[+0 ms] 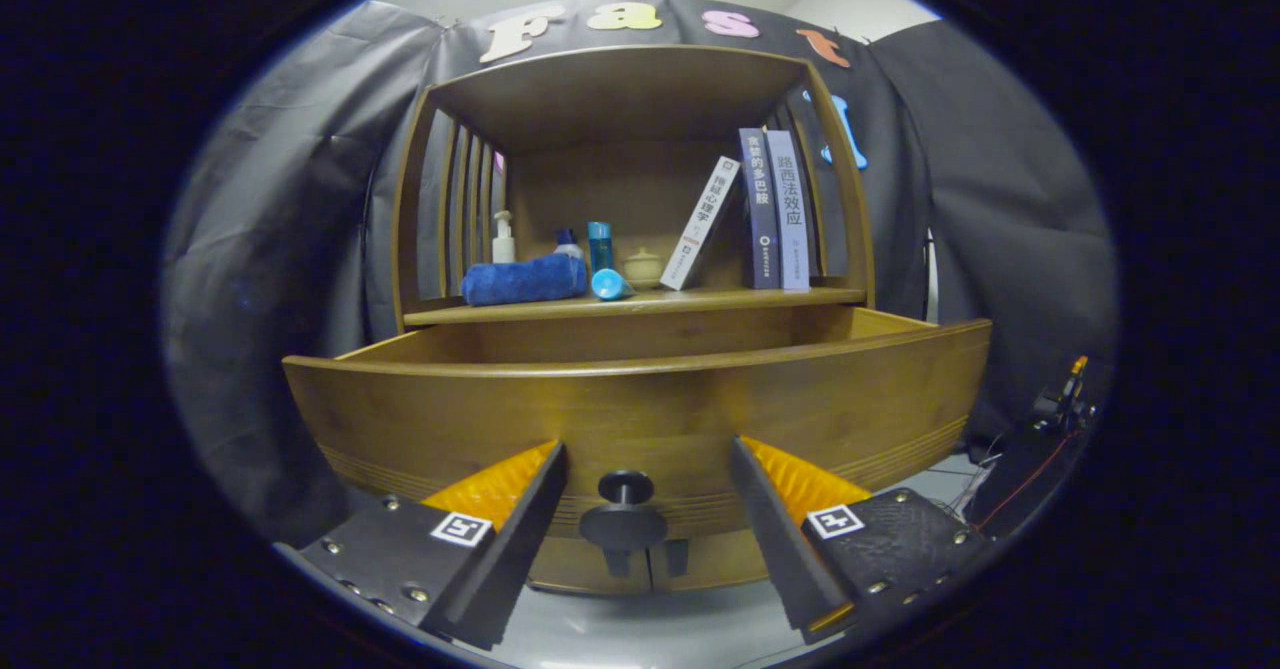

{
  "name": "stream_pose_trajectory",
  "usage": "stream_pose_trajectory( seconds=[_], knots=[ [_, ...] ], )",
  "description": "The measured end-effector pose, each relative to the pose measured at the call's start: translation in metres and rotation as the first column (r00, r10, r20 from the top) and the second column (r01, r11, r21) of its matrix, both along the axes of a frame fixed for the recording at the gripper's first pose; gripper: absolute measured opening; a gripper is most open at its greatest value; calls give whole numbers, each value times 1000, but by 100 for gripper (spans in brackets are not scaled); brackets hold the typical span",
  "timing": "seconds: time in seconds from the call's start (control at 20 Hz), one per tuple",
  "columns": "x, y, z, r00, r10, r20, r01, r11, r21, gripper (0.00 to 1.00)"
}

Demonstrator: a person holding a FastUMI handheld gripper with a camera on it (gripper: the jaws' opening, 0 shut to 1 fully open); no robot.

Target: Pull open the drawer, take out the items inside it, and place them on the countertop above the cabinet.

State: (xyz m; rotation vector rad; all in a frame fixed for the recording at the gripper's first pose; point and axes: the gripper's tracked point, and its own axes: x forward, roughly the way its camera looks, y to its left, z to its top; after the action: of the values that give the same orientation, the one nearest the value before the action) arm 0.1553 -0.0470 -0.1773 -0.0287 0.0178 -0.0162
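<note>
Nearest, the gripper (648,539) has its two fingers spread wide and pressing on nothing, one on each side of the dark round knob (623,519) on the drawer (640,414) front. The knob sits between the fingers, clear of both, roughly level with their tips. That stance reads as either a release after a pull or a lining-up for one; which it is cannot be told from here.

The drawer stands pulled out toward the gripper, its curved wooden front just beyond the fingertips and its side walls running back to the cabinet. Its inside is hidden behind the tall front, so whatever lies in it cannot be seen, and the gripper would likely need to rise above the rim to reach in.

Farther back, above the drawer, is the countertop (720,297), the goal surface. It carries a rolled blue towel (523,280) on the left, a white pump bottle (503,240) behind it, a blue bottle (599,246), a blue cup lying on its side (609,286), a small lidded jar (642,267), and on the right a leaning book (700,224) beside two upright books (774,211). Bare wood shows along its near right edge.
</note>
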Motion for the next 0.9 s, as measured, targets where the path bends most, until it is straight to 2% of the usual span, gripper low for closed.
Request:
stream_pose_trajectory(
  seconds=[0.25,0.6,0.9],
  knots=[
    [19,1,9,997,3,80,-3,1000,-5,98],
    [71,6,9,994,2,108,0,1000,-21,99],
    [105,8,10,982,11,187,-6,1000,-24,99]
  ],
)
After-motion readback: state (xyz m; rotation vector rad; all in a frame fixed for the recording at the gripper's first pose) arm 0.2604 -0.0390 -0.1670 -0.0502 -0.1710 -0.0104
